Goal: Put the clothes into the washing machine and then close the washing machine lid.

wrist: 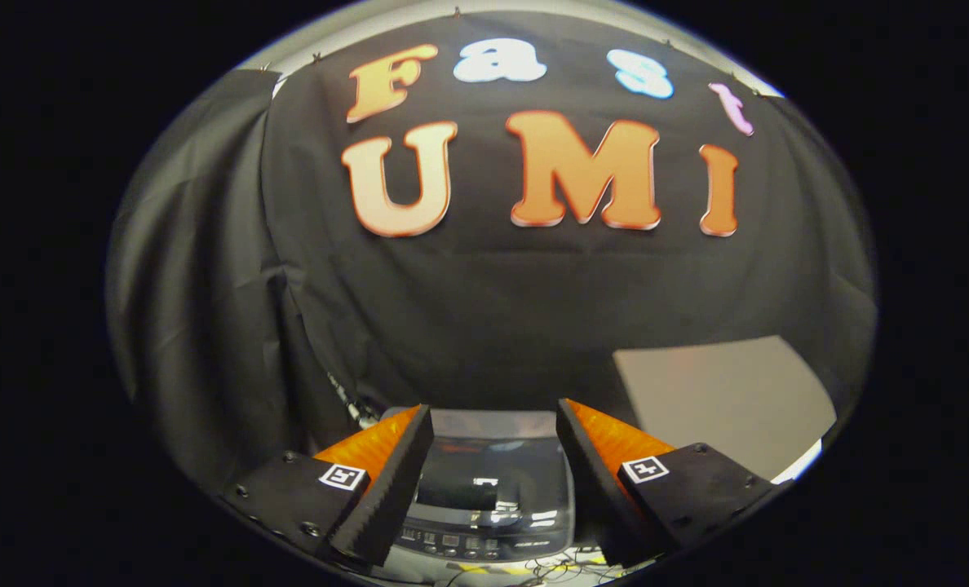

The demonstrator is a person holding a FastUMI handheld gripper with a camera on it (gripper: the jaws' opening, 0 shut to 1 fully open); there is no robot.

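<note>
The hand-held gripper (494, 424) is held with its two fingers spread wide apart, and nothing is between them or pressed by them. In the gap between the fingers, and a little below and beyond their tips, I see the washing machine (493, 489), looked at from above. Its lid (488, 477) looks dark and glossy and seems to lie flat on the top of the machine, though the reflections on it make this hard to say for sure. Nearer to the gripper than the lid there is the control panel (468, 542) of the machine, with a row of small buttons. Just under the panel, close to the base of the fingers, some thin cables (550, 564) lie on a light surface. Beyond the right finger, and to the right side of the machine, a flat grey board (721, 399) is standing or leaning; I cannot tell what it is. Behind everything hangs the black cloth wall (493, 310) of the booth, and to the left of the left finger it falls in folds.
</note>
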